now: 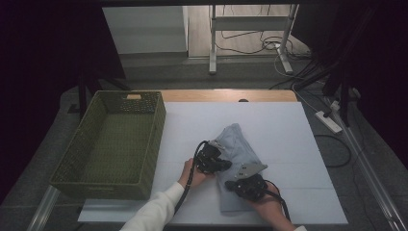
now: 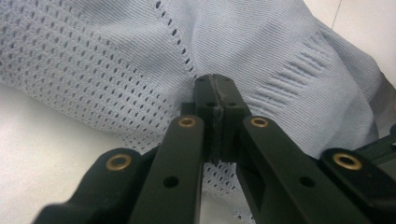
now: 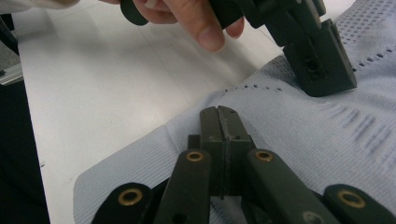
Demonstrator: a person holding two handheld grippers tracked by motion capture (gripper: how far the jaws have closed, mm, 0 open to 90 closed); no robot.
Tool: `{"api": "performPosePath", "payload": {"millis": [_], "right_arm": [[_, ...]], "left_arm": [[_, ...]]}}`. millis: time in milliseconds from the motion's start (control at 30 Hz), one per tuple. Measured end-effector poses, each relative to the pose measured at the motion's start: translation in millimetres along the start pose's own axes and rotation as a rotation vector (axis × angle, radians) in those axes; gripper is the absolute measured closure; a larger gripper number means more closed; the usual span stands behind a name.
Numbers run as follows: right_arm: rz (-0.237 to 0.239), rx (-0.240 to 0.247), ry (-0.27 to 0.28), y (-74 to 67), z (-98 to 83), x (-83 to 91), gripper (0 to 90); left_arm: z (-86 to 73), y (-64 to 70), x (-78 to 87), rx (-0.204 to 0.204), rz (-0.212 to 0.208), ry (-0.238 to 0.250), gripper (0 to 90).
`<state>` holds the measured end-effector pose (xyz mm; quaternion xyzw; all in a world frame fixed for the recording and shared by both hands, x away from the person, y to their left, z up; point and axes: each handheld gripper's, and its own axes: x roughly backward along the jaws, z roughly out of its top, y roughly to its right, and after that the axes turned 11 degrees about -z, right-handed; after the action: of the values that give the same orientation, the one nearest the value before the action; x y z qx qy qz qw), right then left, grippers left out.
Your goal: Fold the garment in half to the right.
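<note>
A light blue knit garment lies folded in a long shape on the white table top. My left gripper rests on the garment's left side, jaws shut together, tips touching the knit with nothing seen between them. My right gripper sits lower on the same garment, near its front end. Its jaws are shut and lie over the cloth close to its edge. In the right gripper view, the left gripper stands tip-down on the cloth, held by a hand.
A green woven basket, with nothing in it, stands at the left of the table. White table surface stretches left of the garment. Behind the table are a stand's metal legs and cables on the floor.
</note>
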<state>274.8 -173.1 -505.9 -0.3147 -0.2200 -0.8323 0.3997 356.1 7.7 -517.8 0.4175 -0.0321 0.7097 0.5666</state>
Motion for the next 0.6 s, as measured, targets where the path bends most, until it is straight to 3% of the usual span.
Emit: {"api": "performPosePath", "payload": {"millis": [267,467,600], "right_arm": [[0.006,0.003,0.009,0.2,0.1,0.8,89.2],[0.035,0.005,0.038,-2.9,0.8,11.2,89.1],[0.055,0.049,-0.021,-11.6,-4.5,10.5,89.2]], "left_arm": [[-0.6,-1.7,1.1,0.006,-0.015,0.008,89.2],[-0.5,-1.2,1.2,0.006,-0.014,0.012,89.2],[-1.4,-2.5,1.1,0.011,-0.022,0.016,89.2]]}}
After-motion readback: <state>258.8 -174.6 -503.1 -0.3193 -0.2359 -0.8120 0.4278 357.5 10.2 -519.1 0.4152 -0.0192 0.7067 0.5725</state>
